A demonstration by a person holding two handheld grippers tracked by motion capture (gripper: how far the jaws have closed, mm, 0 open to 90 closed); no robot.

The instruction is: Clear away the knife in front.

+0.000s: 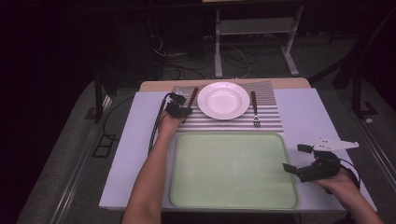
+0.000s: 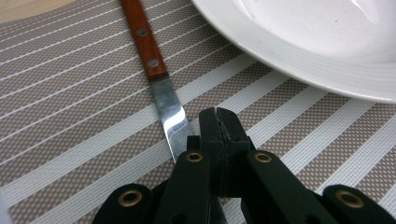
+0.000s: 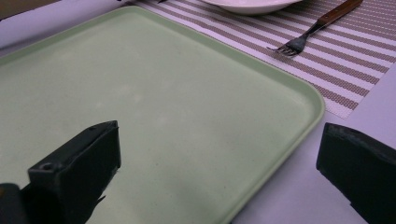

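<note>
A knife with a wooden handle (image 1: 192,95) lies on the striped placemat (image 1: 271,119), left of the white plate (image 1: 223,100). My left gripper (image 1: 186,111) rests at the knife's blade end. In the left gripper view its jaws are pressed together (image 2: 219,121), and the blade (image 2: 170,112) runs under the left jaw's side. A fork (image 1: 255,109) lies right of the plate. My right gripper (image 1: 295,158) hovers open over the right edge of the green tray (image 1: 233,170). In the right gripper view its jaws stand wide apart (image 3: 219,140) over the tray (image 3: 163,107).
The tray is bare and takes up the near middle of the white table cover (image 1: 317,121). The placemat (image 2: 70,116) lies behind it, with the plate's rim (image 2: 303,56) close to my left gripper. Fork (image 3: 299,42) and plate (image 3: 247,4) lie beyond the tray. Cables and a metal frame (image 1: 254,28) stand past the table.
</note>
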